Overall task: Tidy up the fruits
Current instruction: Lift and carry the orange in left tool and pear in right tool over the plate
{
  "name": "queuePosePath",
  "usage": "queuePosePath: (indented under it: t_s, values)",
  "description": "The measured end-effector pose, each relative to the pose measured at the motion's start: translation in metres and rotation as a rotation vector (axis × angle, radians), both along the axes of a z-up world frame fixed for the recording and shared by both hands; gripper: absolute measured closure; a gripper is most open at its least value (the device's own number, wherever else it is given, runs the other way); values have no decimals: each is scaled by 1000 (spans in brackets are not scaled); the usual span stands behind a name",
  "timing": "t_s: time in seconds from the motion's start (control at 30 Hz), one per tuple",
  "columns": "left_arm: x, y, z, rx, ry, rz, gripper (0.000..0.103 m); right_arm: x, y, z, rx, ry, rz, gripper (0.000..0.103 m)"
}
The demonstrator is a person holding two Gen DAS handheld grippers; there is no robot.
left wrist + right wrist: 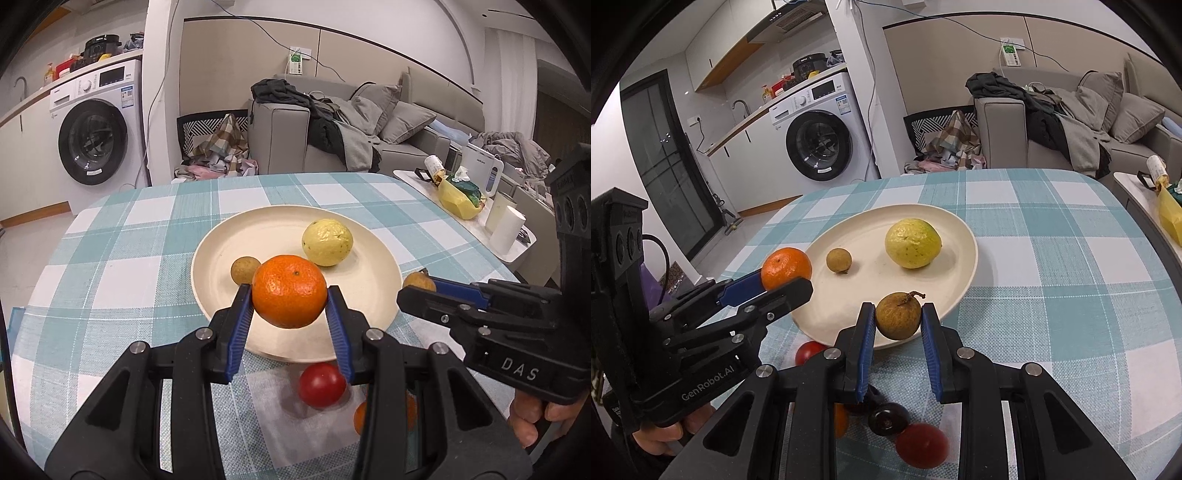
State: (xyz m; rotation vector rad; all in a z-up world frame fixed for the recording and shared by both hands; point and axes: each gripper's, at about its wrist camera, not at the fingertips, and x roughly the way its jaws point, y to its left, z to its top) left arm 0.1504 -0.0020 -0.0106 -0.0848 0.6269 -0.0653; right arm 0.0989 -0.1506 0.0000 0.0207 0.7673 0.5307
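At the far left of the room stood a washing machine (94,140), and in front of it the table (110,236) with a cloth of teal and white squares. On this cloth lay a cream plate (236,236).

The left gripper (289,295) had its blue pads pressed on both sides of an orange mandarin (289,296), which it held above the near part of the plate. Behind the mandarin, on the plate, a small brown longan (242,270) was lying, and further right on the plate a yellow-green guava (327,242).

The right gripper (898,317) was closed on a second, bigger brown longan (898,315) with a short stem, over the near rim of the plate. In the left wrist view this gripper came in from the right side, and part of a hand (532,421) was visible under its handle.

On the cloth, nearer than the plate, a red cherry tomato (321,384) was lying, and just beside it another orange fruit (361,417), mostly hidden by the gripper. In the right wrist view also a dark round fruit (888,417) and a second red tomato (921,445) lay there. At the far right stood a grey sofa (369,125) with clothes on it.
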Motion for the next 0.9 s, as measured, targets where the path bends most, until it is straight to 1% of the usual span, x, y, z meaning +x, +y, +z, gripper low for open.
queuePosePath:
  t_s: [0.37,0.9]
  values:
    - [7,-6,-9,26,14,-12,66,9,3,-5,4,19,-17,77]
    - [10,-9,-12,27,27,-21,66,15,12,-12,-23,35,-19,77]
